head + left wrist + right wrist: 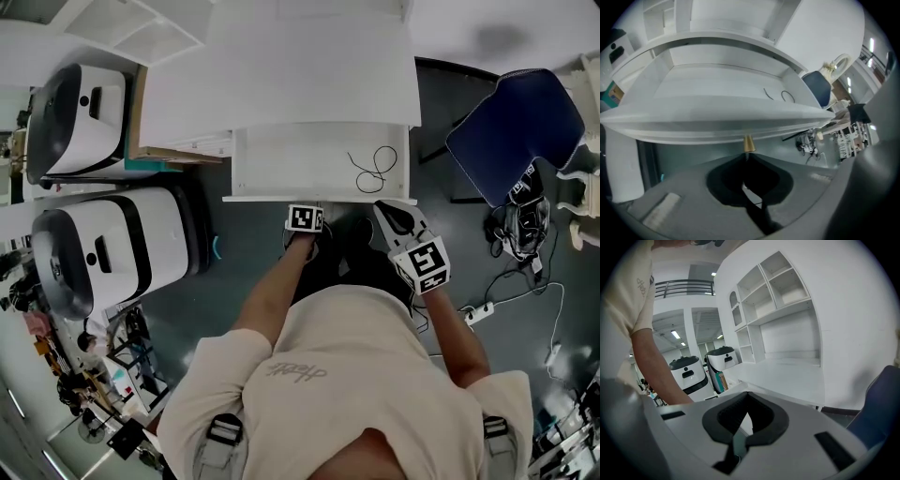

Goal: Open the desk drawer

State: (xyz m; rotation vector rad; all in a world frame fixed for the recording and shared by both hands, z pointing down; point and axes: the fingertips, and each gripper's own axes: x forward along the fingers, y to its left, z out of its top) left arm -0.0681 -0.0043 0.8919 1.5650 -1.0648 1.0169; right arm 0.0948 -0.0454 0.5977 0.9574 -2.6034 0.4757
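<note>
Overhead, the head view shows the drawer (281, 159) standing well out from under the desk (281, 84), white and nearly bare, with a thin black cable (375, 169) near its right end. The left gripper (306, 212) sits at the middle of the drawer's front edge. The right gripper (389, 214) hangs just off the drawer's front right corner, touching nothing. Script on the back of the person's shirt (295, 372) is too small to read.

Next, the left gripper view: the left gripper (746, 157) has its jaws pinched together on a small brass knob (748, 144) under the drawer's (717, 93) front lip. That knob is the only good hold; it looks hard, smooth and tapered, so probably slippery. The drawer itself looks light and stiff, and should slide easily with a straight pull.

Last, the right gripper view: the right gripper (746, 401) is clenched on nothing and points away from the drawer. Sleeve lettering is unreadable.
</note>
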